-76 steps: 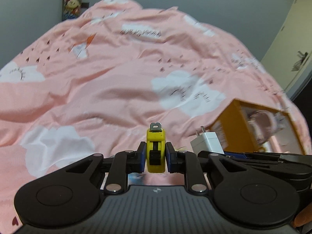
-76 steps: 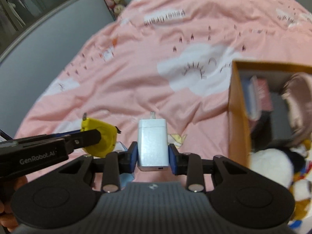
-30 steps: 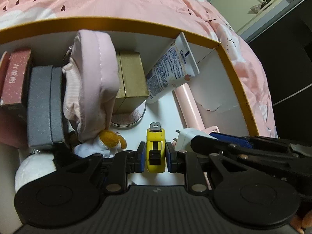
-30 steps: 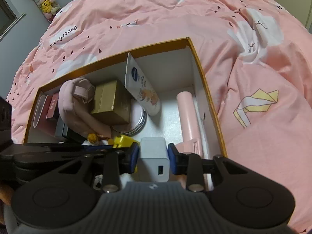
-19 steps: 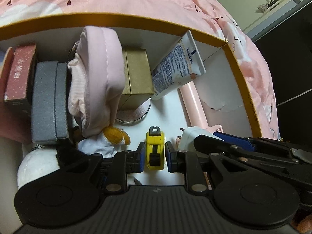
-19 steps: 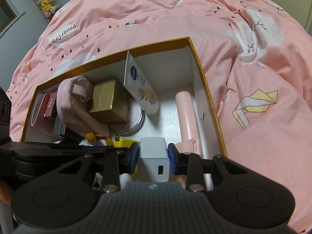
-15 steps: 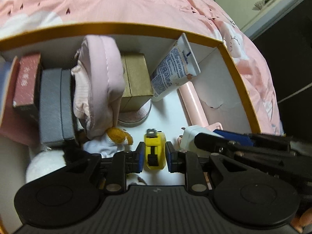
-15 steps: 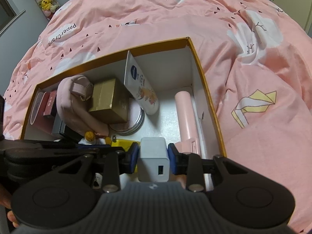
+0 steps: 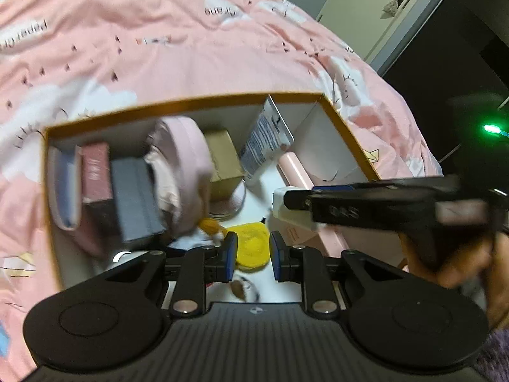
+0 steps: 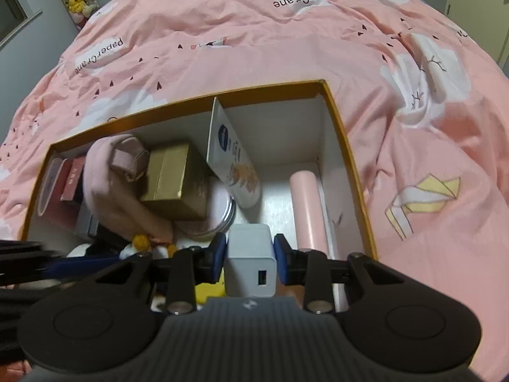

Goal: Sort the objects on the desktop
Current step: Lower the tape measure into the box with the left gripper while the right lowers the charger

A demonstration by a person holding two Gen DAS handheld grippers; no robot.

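Hovering parted and empty above the yellow tape measure (image 9: 251, 250), the left tongs (image 9: 253, 256) risk bumping the right tongs (image 10: 249, 259), which grip the white charger (image 10: 251, 265).

The left gripper (image 9: 253, 256) points steeply downward, its blue pads parted with clear gaps on either side and nothing pressed between them. The right gripper (image 10: 249, 256) also angles down, its pads pressed against something white. A hand (image 9: 451, 261) grasps its handle.
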